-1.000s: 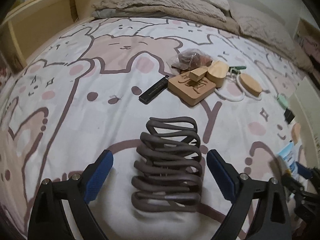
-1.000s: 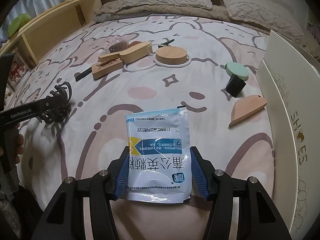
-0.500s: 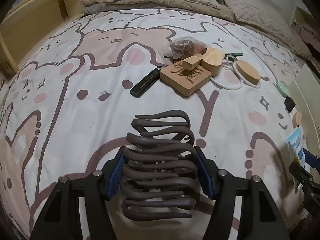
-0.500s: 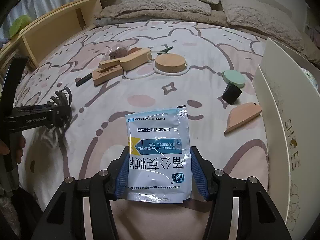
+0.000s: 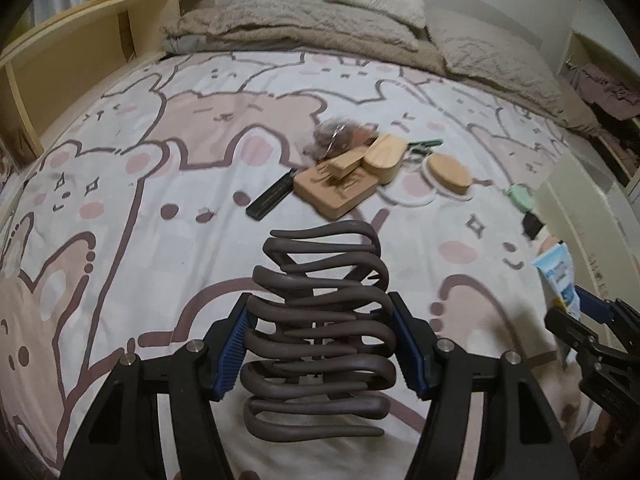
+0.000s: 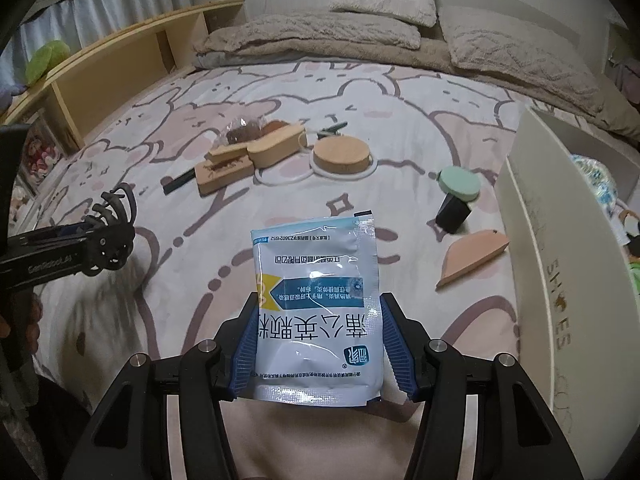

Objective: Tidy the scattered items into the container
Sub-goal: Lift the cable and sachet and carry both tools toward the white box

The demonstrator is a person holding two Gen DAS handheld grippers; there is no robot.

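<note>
A brown wavy hair claw (image 5: 320, 280) hangs just above the bear-print bedspread, and my left gripper (image 5: 322, 344) is shut on its sides. My right gripper (image 6: 320, 344) is shut on a blue and white sachet (image 6: 316, 280), held up over the bed. The white shoe box (image 6: 536, 240) stands open at the right edge of the bed, close to the right gripper. In the right wrist view the left gripper (image 6: 100, 240) shows at far left with the hair claw (image 6: 116, 204) in it. In the left wrist view the sachet (image 5: 558, 276) shows at far right.
Mid-bed lie a wooden board (image 6: 224, 172), a round wooden lid (image 6: 340, 156) on white rings and a black bar (image 5: 272, 196). A green disc (image 6: 458, 182), a black cube (image 6: 452, 212) and a peach wedge (image 6: 468, 260) lie near the box. Pillows lie beyond, a wooden shelf stands left.
My left gripper's jaws closed onto the hair claw and raised it off the bedspread. The right gripper rose a little with the sachet still in it.
</note>
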